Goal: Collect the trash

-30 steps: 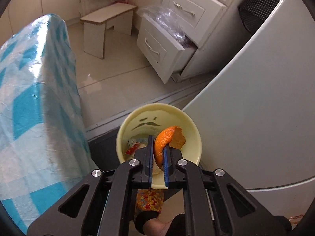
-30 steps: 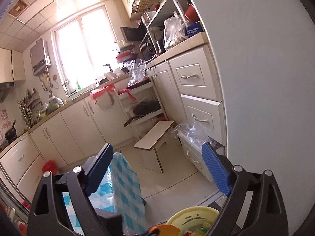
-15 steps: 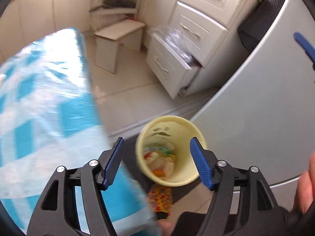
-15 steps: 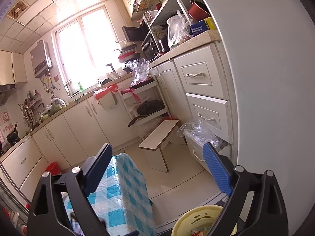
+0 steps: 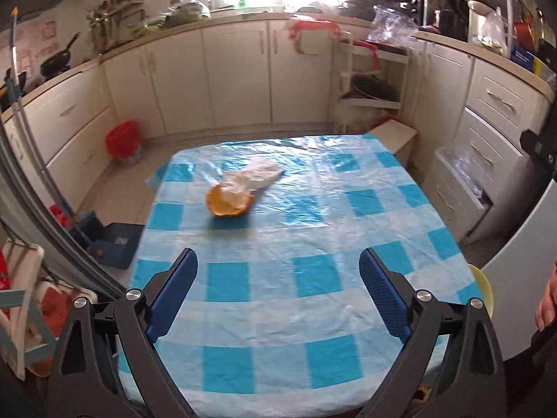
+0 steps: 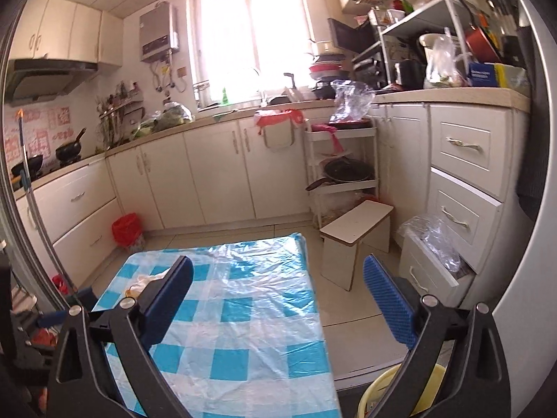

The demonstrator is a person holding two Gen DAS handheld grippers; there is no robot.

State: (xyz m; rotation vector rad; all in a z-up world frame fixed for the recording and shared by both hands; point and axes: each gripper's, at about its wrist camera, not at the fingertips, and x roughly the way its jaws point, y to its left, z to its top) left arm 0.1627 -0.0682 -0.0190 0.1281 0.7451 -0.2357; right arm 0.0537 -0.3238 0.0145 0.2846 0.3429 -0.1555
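Observation:
An orange peel half (image 5: 228,203) lies on the blue-and-white checked table (image 5: 313,237), touching a crumpled white wrapper (image 5: 254,174) just behind it. My left gripper (image 5: 276,264) hangs over the table's near part, well short of the peel; its jaws are opening and hold nothing. The yellow trash bin (image 6: 383,393) stands on the floor off the table's right corner, its rim (image 5: 484,285) just showing. My right gripper (image 6: 278,271) is above the table's right edge, jaws opening and empty. Its left finger hides most of the peel (image 6: 132,292).
A low wooden stool (image 6: 358,230) and an open drawer with a plastic bag (image 6: 431,244) stand beyond the table on the right. A white appliance wall (image 5: 522,261) rises behind the bin. A red bin (image 6: 127,228) and a blue crate (image 5: 115,240) are on the floor to the left.
My left gripper dropped a piece of orange peel into the yellow bin, opened wide, then swung up and left to face the table. The right gripper's view also turned left, over the table.

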